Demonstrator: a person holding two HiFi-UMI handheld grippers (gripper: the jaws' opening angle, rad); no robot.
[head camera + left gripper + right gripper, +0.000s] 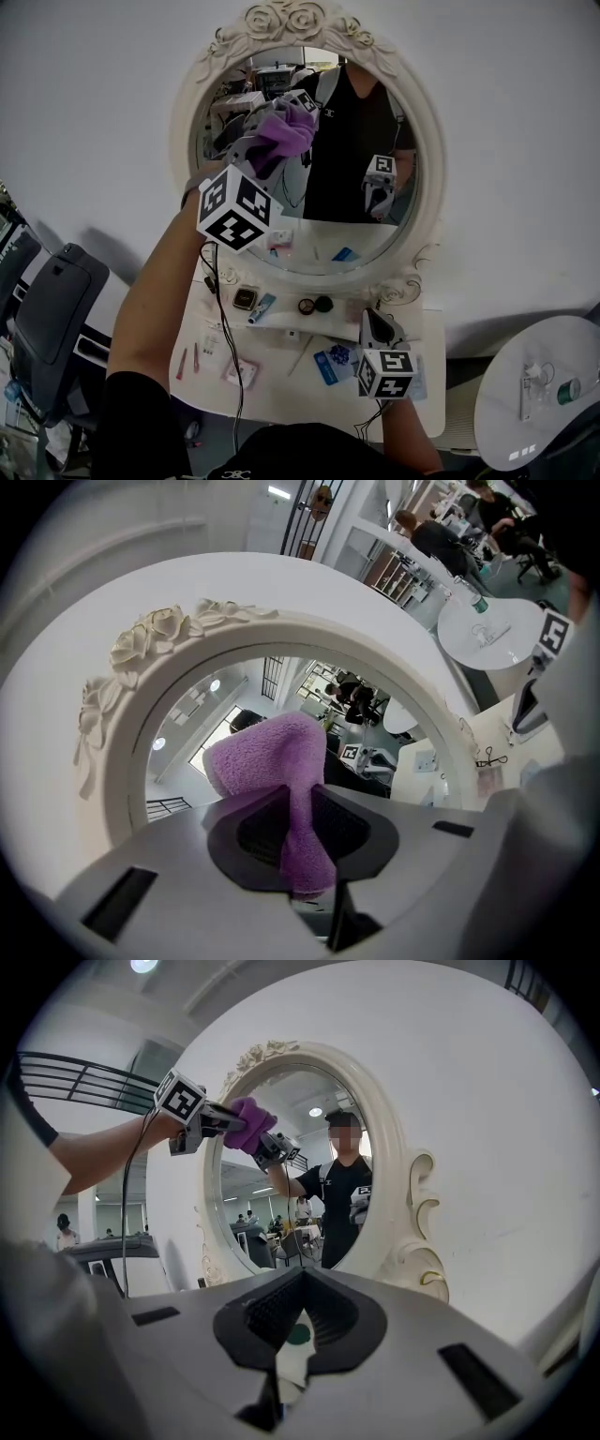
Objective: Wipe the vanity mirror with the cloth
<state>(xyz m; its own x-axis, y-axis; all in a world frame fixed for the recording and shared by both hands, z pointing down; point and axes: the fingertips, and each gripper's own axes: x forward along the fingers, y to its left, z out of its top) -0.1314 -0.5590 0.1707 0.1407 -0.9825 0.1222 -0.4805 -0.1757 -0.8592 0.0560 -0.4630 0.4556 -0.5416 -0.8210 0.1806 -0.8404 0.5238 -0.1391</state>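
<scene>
Two grippers are showing here, one raised and one low. You are holding the left gripper (266, 152) up at the vanity mirror (330, 192), with your bare forearm (155, 291) reaching up from the bottom left of the head view. Its jaws are pinching a purple cloth (287, 131): in the left gripper view the cloth (268, 756) is bunching out ahead of the tips while a narrow strip of it is running back between the two dark pads (258, 832). The bunched end is sitting against the glass in the mirror's upper left part, just under the rose-carved frame (155, 635). From the right gripper view the cloth (247, 1115) is meeting its own reflection there.

You are keeping the right gripper (374, 326) low, over the white vanity table (281, 380) and just below the mirror's lower right edge, well apart from the cloth. Its jaws are pressing together at the tips with nothing between them (296, 1309), and they are pointing toward the mirror's base. Small items are lying scattered over the tabletop, too small to name, and a black cable (225, 337) is hanging down from the left gripper across it.
</scene>
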